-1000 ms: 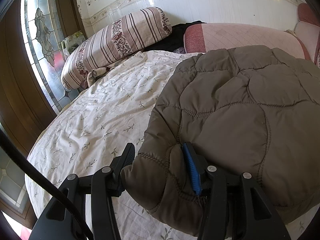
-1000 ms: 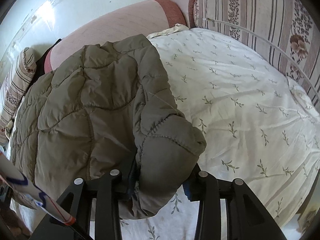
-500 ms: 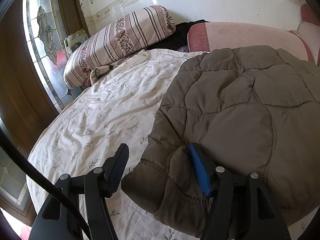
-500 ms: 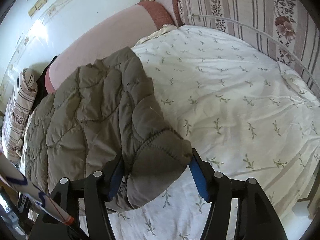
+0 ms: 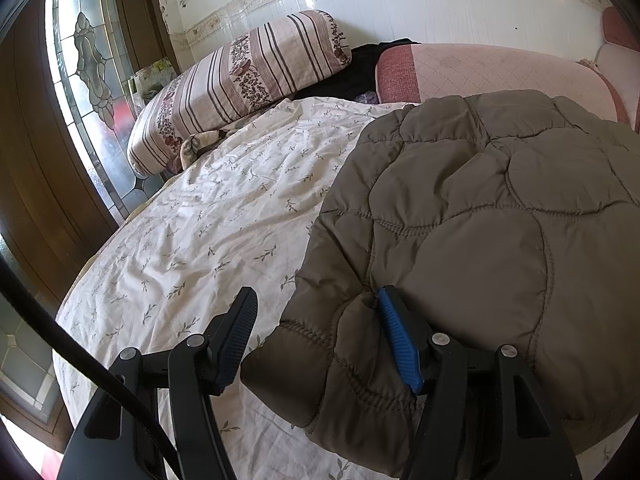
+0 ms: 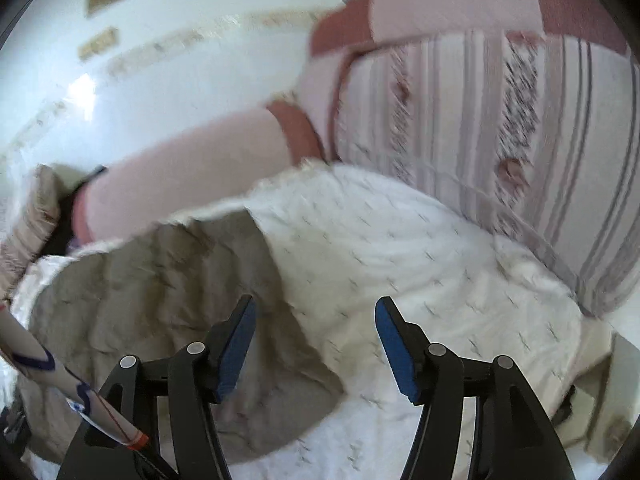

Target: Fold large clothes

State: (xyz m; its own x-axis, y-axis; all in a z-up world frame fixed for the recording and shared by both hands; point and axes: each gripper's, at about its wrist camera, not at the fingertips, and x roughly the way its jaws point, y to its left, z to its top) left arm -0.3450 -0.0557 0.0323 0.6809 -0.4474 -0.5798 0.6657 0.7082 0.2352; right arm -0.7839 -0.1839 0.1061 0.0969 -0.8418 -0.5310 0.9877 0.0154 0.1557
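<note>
In the left wrist view, the left gripper (image 5: pixel 320 340) hangs over the near edge of a bed covered by a white sheet printed with small leaf sprigs (image 5: pixel 208 216). A puffy olive-brown quilted jacket (image 5: pixel 472 240) lies on the right part of the bed, and its near corner bulges up between the jaws. The jaws have just been opening: the blue-padded finger (image 5: pixel 400 344) on the right touches the fabric, while the black one on the left stands clear of it over the sheet, so nothing is clamped. A long striped bolster with floral bands (image 5: pixel 248 80) lies at the far left of the bed, beside a stained-glass panel (image 5: pixel 88 80), and a pink padded headboard (image 5: pixel 492 72) curves behind the jacket.

The right wrist view is blurred. The right gripper (image 6: pixel 316 348) is raised above the bed with its jaws parted and empty; they too have just been opening. The jacket lies flat on the sheet below and to the left, apart from both pads. A striped cushion (image 6: pixel 500 152) leans at the far right, below the headboard.
</note>
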